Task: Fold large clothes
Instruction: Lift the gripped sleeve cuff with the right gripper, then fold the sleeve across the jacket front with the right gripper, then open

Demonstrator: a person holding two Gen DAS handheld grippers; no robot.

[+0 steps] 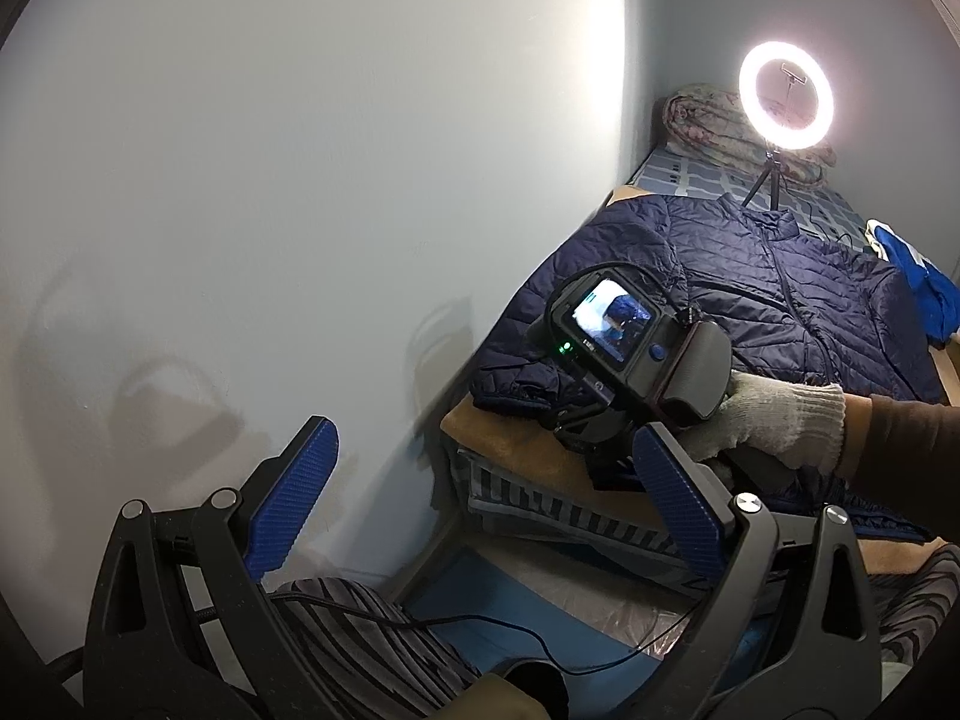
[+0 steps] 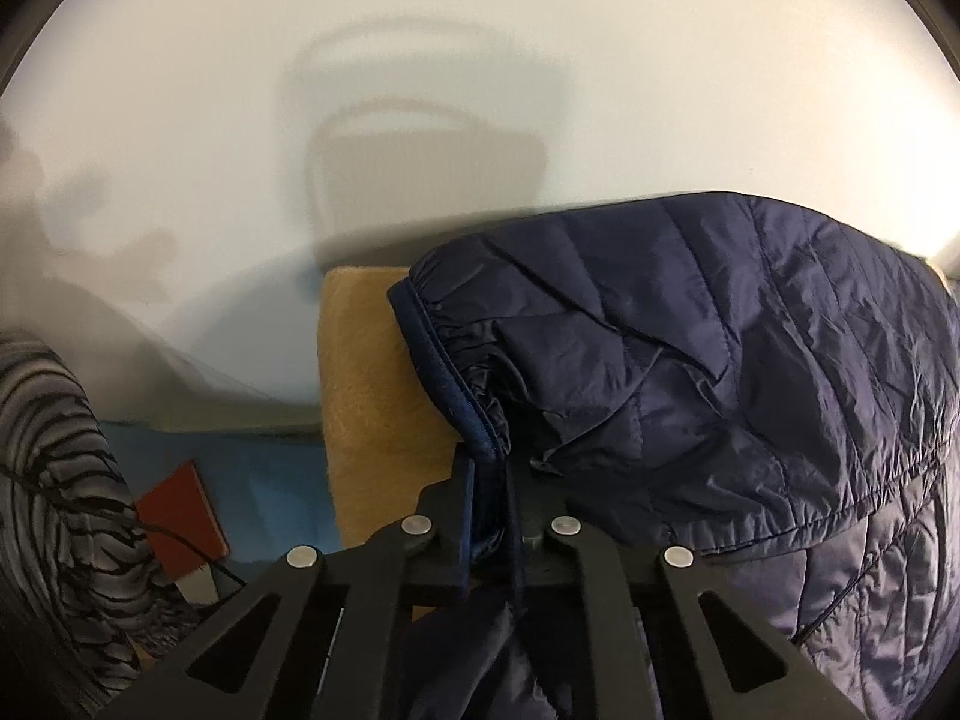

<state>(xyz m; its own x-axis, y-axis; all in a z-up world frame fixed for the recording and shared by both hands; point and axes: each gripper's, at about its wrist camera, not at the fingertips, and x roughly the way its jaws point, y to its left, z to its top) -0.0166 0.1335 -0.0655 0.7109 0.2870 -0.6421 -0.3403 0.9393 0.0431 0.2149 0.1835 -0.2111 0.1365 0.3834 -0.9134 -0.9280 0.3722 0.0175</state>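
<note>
- The big navy quilted puffer jacket (image 1: 780, 294) lay spread front-up across the tan blanket-covered bed (image 2: 372, 372), collar toward the glowing ring light on its tripod (image 1: 785, 95), one sleeve running down to the near corner by the pale wall.
- That jacket looked light, puffy and slick-shelled; by my read it would slide and spring back, so firm seams and cuffs seemed the best places to take hold.
- The sleeve's elastic cuff (image 2: 447, 372) sat bunched at the bed edge, its bound rim running into the right claw.
- The right gripper (image 2: 489, 516), held by a white knit-gloved hand (image 1: 774, 420), was pinched tight on the cuff, fabric between its blue pads.
- The left gripper (image 1: 480, 516) hung back off the bed, jaws spread wide, holding nothing.
</note>
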